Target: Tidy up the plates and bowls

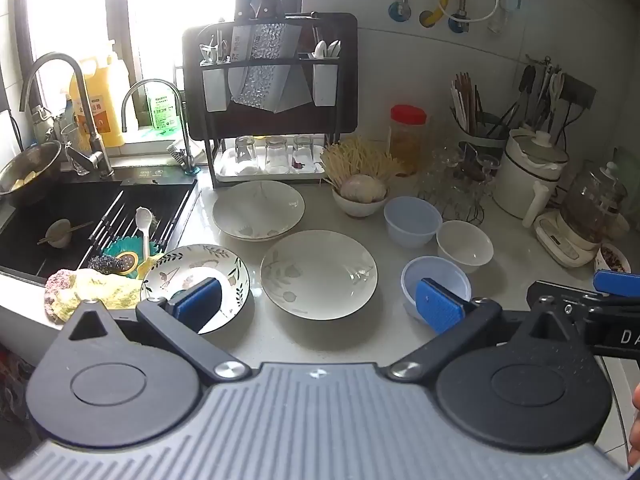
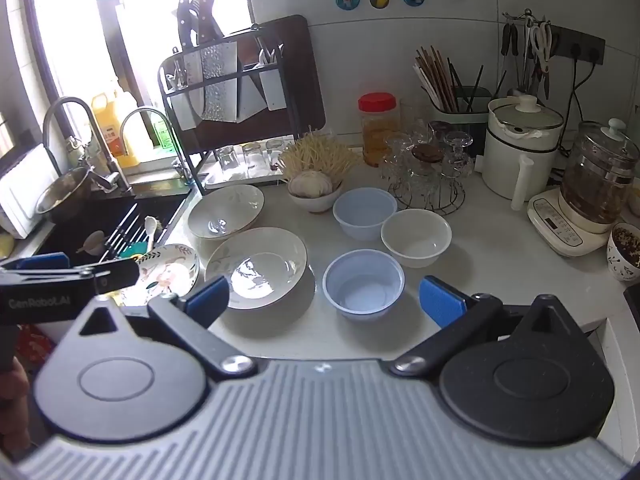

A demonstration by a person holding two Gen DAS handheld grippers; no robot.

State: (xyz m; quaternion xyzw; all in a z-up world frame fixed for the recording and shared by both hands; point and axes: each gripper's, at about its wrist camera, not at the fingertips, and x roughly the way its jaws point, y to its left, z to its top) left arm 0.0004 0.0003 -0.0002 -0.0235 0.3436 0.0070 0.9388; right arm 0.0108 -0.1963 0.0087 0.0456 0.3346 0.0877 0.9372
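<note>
Three plates lie on the white counter: a leaf-rimmed plate (image 1: 196, 276) by the sink, a cream plate (image 1: 319, 274) in the middle and a deeper cream plate (image 1: 258, 210) behind. Right of them stand a near blue bowl (image 1: 436, 280), a white bowl (image 1: 464, 244) and a far blue bowl (image 1: 412, 220). My left gripper (image 1: 318, 308) is open and empty, low over the counter before the middle plate. My right gripper (image 2: 324, 302) is open and empty, in front of the near blue bowl (image 2: 363, 284). The plates (image 2: 256, 266) sit to its left.
A black sink (image 1: 80, 216) with a rack, spoon and scrubbers is at left. A knife and glass rack (image 1: 272, 92) stands behind. A bowl of garlic and noodles (image 1: 360, 192), a red-lidded jar (image 1: 406, 136), glass cups (image 2: 428, 176), a white pot (image 2: 520, 148) and a kettle (image 2: 592, 184) crowd the back right.
</note>
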